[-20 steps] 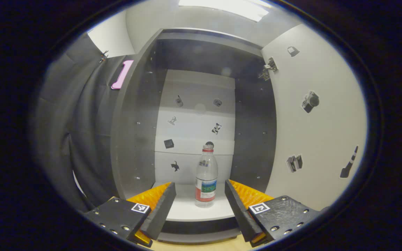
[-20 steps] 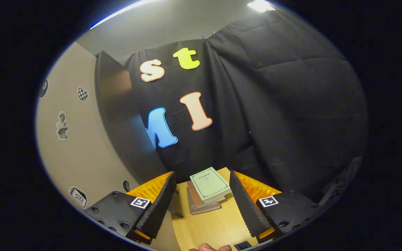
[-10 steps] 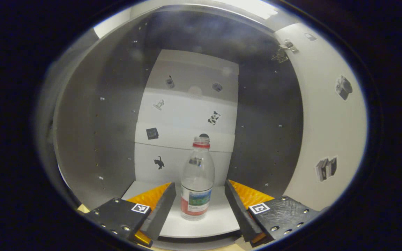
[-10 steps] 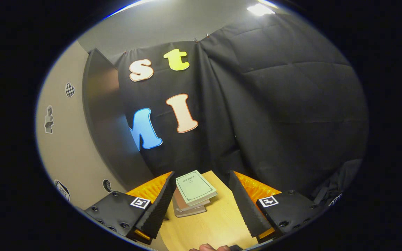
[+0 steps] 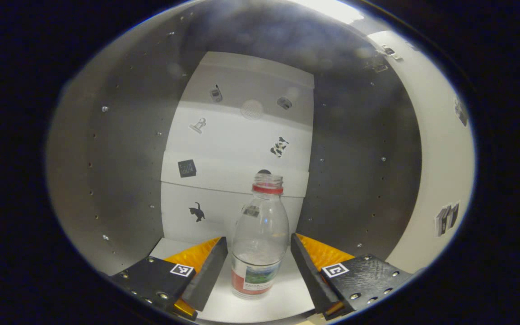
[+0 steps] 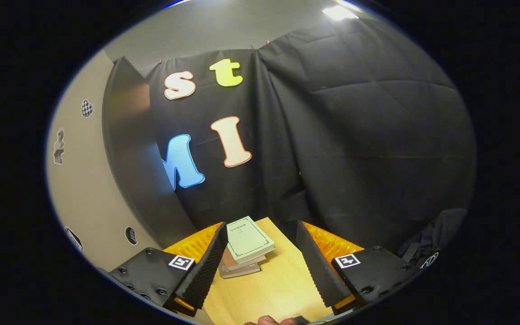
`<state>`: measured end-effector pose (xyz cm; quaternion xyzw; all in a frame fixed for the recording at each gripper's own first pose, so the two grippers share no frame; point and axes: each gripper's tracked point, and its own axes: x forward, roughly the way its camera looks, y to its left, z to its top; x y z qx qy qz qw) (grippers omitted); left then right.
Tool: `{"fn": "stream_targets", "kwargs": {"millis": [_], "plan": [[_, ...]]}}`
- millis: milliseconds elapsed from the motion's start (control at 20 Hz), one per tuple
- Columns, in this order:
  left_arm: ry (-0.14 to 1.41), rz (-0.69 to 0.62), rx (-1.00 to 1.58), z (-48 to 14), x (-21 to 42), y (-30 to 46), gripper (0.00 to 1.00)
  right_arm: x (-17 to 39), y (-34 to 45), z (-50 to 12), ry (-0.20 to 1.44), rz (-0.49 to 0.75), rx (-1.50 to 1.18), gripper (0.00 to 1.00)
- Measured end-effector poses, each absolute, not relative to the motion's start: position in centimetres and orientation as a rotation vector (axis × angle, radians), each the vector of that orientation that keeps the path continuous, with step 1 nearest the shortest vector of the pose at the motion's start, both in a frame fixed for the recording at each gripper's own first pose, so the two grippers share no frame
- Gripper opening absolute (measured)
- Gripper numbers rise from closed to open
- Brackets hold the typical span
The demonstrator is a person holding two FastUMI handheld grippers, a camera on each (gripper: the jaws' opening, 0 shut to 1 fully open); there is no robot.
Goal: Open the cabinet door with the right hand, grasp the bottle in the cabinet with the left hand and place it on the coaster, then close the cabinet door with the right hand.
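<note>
A clear plastic bottle with a red neck ring and a red, green and blue label stands upright on the white shelf inside the open cabinet. My left gripper is open, its two fingers flanking the bottle's lower half with a small gap on each side. The open cabinet door, pale with stickers, hangs at the right of the left gripper view; in the right gripper view the door stands at the left. My right gripper is open over the wooden table, holding nothing.
The cabinet has dark side walls and a white stickered back panel. A stack of books lies on the table ahead of my right gripper. Black cloth hangs behind it. A fingertip shows at the bottom edge.
My left gripper has moved forward into the cabinet, and the bottle now stands between its fingers. My right gripper has turned slightly to the right, so the books have slid left.
</note>
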<state>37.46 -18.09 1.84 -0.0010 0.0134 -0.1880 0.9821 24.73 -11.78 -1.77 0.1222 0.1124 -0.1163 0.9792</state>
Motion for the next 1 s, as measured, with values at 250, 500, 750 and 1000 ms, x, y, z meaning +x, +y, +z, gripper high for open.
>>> {"fn": "stream_targets", "kwargs": {"millis": [250, 500, 750, 1000], "plan": [[0.048, -0.376, 0.024, 0.8, 38.5, -18.5, 0.84, 25.3, -10.9, -1.6, 0.226, -0.212, 0.209, 0.97], [0.057, -0.391, 0.018, 0.8, 38.1, -18.5, 0.84, 25.5, -10.6, -2.2, 0.242, -0.206, 0.201, 0.97], [0.064, -0.403, 0.022, 0.9, 37.6, -18.3, 0.76, 25.4, -10.6, -2.1, 0.237, -0.205, 0.201, 0.97], [0.043, -0.426, 0.038, 2.5, 35.3, -17.8, 0.76, 24.8, -10.5, -1.7, 0.223, -0.208, 0.203, 0.97]]}}
